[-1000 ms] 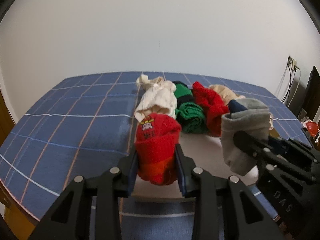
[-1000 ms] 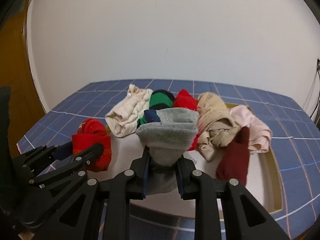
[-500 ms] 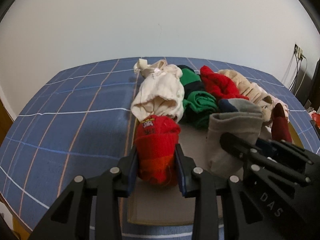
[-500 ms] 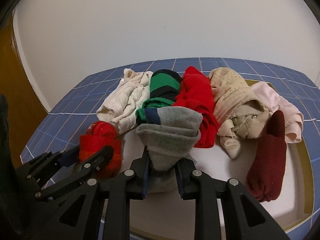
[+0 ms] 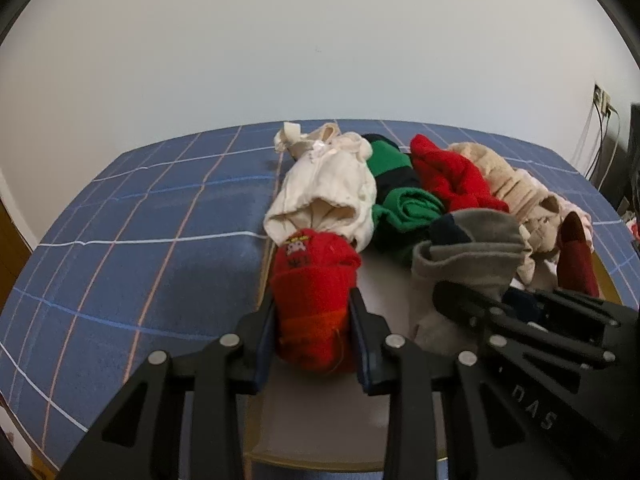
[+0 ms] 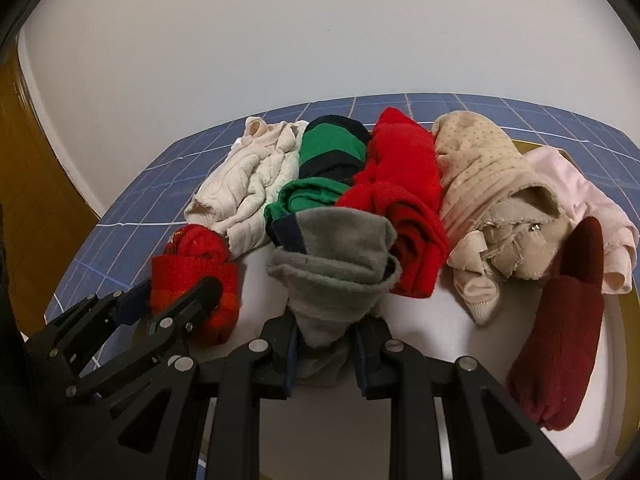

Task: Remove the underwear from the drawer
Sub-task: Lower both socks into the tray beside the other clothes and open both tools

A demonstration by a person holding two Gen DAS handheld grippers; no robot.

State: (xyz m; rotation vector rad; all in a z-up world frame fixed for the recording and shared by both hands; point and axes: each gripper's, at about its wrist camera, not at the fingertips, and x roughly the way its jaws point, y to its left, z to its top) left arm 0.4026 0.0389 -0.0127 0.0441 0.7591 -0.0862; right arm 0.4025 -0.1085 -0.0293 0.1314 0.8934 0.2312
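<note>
two grippers, each clamped on a rolled garment, are seen over the open drawer (image 6: 624, 320). left gripper (image 5: 312, 340): both pads press the flanks of the red roll (image 5: 314, 292), gripped low, its printed top standing proud beyond the fingertips. right gripper (image 6: 326, 350): jaws pinch the narrow lower end of the grey roll (image 6: 332, 268), whose wider folded top flares above and ahead of the fingers.

handling, as judged: both pieces are light, soft knit, not fragile and not slippery; they crush under the pads and will sag or unroll if held by a loose edge. best hold is across the thick middle of the roll, as the left has it. the right's hold is nearer the tail, so the heavy end may flop.

pose: both grippers pitch steeply down toward the drawer floor, side by side, the left's fingers showing at the left of the right view, close but apart.

beyond the fingertips, a row of further pieces lies in the drawer: cream bundle (image 6: 248, 188) ahead of the left fingers, green-striped roll (image 6: 328, 168) and red piece (image 6: 404, 200) ahead of the right, then beige (image 6: 480, 184), pink (image 6: 580, 200) and maroon (image 6: 564, 336) off to the right. blue checked cloth (image 5: 140, 232) lies left of and behind the drawer.
</note>
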